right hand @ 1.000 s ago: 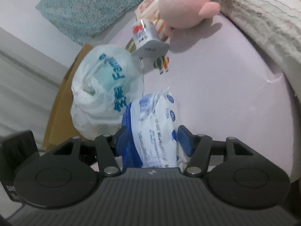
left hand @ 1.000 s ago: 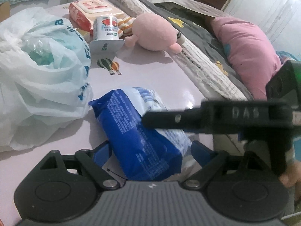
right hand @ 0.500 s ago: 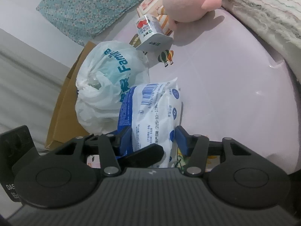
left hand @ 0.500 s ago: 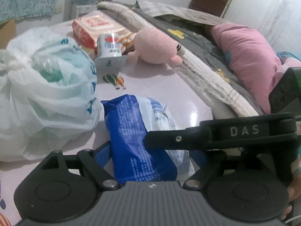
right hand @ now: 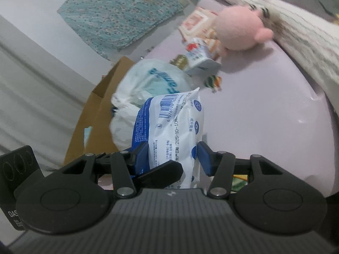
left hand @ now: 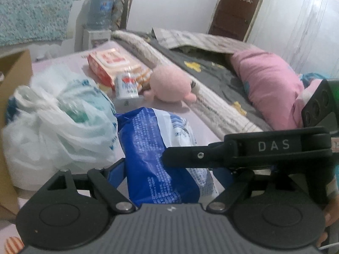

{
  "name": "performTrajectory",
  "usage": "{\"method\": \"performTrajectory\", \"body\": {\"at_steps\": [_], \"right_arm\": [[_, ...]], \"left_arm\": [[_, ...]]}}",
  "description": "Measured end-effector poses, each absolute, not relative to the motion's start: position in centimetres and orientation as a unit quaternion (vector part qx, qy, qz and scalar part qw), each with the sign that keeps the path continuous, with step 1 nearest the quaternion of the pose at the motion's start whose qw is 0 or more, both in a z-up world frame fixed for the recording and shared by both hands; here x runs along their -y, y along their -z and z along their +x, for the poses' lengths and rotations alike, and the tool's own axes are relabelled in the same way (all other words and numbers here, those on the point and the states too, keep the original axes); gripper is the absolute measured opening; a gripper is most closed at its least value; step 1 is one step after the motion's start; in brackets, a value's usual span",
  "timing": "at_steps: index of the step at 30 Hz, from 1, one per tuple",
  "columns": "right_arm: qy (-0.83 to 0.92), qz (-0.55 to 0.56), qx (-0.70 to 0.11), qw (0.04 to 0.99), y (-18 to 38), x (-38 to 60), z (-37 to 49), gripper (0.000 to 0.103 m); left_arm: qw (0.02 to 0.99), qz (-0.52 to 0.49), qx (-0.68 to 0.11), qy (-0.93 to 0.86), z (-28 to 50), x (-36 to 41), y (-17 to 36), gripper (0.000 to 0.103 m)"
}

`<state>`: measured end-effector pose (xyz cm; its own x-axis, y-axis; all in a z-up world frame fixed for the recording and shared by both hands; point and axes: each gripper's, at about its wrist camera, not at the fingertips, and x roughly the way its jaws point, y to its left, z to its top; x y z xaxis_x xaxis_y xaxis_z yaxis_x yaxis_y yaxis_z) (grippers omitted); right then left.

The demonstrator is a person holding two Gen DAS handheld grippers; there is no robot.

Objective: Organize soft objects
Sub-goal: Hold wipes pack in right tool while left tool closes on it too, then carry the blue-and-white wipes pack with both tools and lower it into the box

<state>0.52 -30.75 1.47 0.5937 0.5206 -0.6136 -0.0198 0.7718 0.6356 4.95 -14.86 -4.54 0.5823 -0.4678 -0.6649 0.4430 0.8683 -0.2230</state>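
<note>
A blue and white soft pack (left hand: pixel 156 154) sits between the blue pads of my left gripper (left hand: pixel 169 169), lifted off the lilac bed sheet (left hand: pixel 203 127). The same pack (right hand: pixel 175 127) is pinched in my right gripper (right hand: pixel 172 154), so both grippers are shut on it. The right gripper's black arm (left hand: pixel 243 150) crosses the left wrist view. A pink plush toy (left hand: pixel 171 86) lies further back; it also shows in the right wrist view (right hand: pixel 239 29).
A white plastic bag (left hand: pixel 57 122) lies left of the pack, next to a cardboard box (right hand: pixel 95 114). A small milk carton (left hand: pixel 126 85) and an orange wipes pack (left hand: pixel 112 63) lie near the plush. A folded blanket (left hand: pixel 211 105) and pink pillow (left hand: pixel 269 84) are on the right.
Both grippers have raised the blue and white pack off the sheet and tilted it upward; the views now look higher across the bed.
</note>
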Motion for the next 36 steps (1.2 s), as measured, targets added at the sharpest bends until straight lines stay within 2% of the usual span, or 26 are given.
{"method": "performTrajectory", "body": {"at_steps": [10,21,28,36], "right_arm": [[-0.227,0.246,-0.390,0.858,-6.7,24.3,2.2,0.051],[-0.325,0.182,-0.393,0.841,-11.0,11.4,6.9,0.051],[-0.353,0.159,-0.446,0.807,-11.9,2.3,12.6,0.051],[-0.329,0.114,-0.549,0.760,-8.6,-6.8,19.3,0.051]], "left_arm": [[0.926,-0.035,-0.313,0.207,3.2,9.1,-0.3,0.086],[0.952,-0.062,-0.278,0.116,3.7,-1.5,-4.6,0.086],[0.943,-0.077,-0.315,0.071,8.0,-9.7,-6.0,0.086],[0.905,-0.104,-0.411,0.045,15.1,-17.8,-2.3,0.086]]}}
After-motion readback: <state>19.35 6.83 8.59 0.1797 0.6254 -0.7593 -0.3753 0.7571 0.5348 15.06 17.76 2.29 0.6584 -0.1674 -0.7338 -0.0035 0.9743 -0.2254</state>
